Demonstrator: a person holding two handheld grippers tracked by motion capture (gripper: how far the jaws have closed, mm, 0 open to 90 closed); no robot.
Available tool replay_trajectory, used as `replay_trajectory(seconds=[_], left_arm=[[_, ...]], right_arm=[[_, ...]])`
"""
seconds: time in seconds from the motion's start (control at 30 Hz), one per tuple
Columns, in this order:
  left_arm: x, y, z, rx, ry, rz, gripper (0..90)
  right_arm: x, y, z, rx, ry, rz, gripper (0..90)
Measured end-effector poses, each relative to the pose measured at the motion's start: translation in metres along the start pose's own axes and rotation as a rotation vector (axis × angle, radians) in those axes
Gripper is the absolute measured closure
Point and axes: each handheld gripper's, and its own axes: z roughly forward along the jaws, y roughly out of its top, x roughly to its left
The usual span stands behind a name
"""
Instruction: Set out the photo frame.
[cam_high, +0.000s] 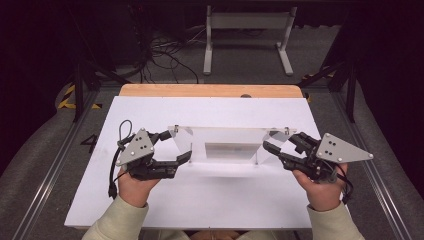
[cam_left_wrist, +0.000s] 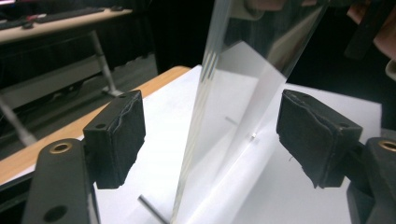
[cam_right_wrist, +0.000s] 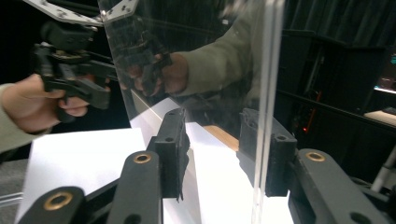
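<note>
Across the middle of the white board (cam_high: 210, 200) that covers the bench stands a clear acrylic stand (cam_high: 227, 140), a long transparent frame with a slanted panel at each end, its length running parallel to the bench's far wooden edge (cam_high: 210, 90). It rests on the board and is not lifted, as far as the high view shows.

At the stand's left end, the left gripper (cam_high: 187, 145) has its jaws spread wide on either side of the end panel. Its own view shows the clear panel (cam_left_wrist: 224, 130) standing upright between the two black pads (cam_left_wrist: 116, 137), with open space on both sides, so nothing is held there. At the right end, the right gripper (cam_high: 272, 145) straddles the other end panel. In the right gripper view the panel's edge (cam_right_wrist: 267, 102) lies right against the far pad (cam_right_wrist: 271, 154) while the near pad (cam_right_wrist: 173, 149) stands clear of it, so the jaws are partly open with no squeeze on the sheet (contact on one side only, as far as can be told).

My reading is that the job is handling this stand with both hands at once, one gripper per end. The approach and lining up look done: each panel sits between a pair of jaws. Whether this is the start of a grip or the end of a set-down cannot be told from these pictures. If a lift is meant, closing on both ends and raising them evenly is what remains.
</note>
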Motion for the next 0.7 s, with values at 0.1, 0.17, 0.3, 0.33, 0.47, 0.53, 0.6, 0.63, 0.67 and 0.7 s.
replay_trajectory(seconds=[0.1,0.17,0.3,0.33,0.47,0.53,0.6,0.63,0.67,0.7], left_arm=[[0.004,-0.009,-0.006,0.017,0.031,-0.022,23.3],[0.006,-0.016,-0.008,0.021,0.046,-0.037,23.5],[0.012,-0.03,-0.012,0.063,0.069,-0.056,23.5],[0.013,-0.034,-0.013,0.07,0.072,-0.066,23.5],[0.017,-0.044,-0.017,0.085,0.068,-0.09,23.5],[0.018,-0.049,-0.018,0.097,0.07,-0.09,23.5],[0.019,-0.052,-0.02,0.107,0.073,-0.09,23.6],[0.019,-0.053,-0.02,0.109,0.071,-0.09,23.5],[0.019,-0.054,-0.02,0.11,0.074,-0.087,23.5],[0.019,-0.055,-0.02,0.114,0.072,-0.09,23.6]], right_arm=[[-0.006,-0.004,0.006,0.015,-0.013,0.006,57.4],[-0.011,-0.009,0.011,0.033,-0.027,0.023,56.4],[-0.019,-0.019,0.018,0.053,-0.044,0.054,56.8],[-0.022,-0.021,0.02,0.058,-0.049,0.061,56.9],[-0.029,-0.029,0.027,0.078,-0.059,0.068,56.4],[-0.033,-0.034,0.031,0.104,-0.069,0.072,55.5],[-0.035,-0.039,0.035,0.14,-0.081,0.074,54.5],[-0.037,-0.042,0.037,0.157,-0.09,0.066,54.0],[-0.038,-0.045,0.039,0.173,-0.099,0.066,53.3],[-0.039,-0.048,0.041,0.182,-0.1,0.068,53.0]])
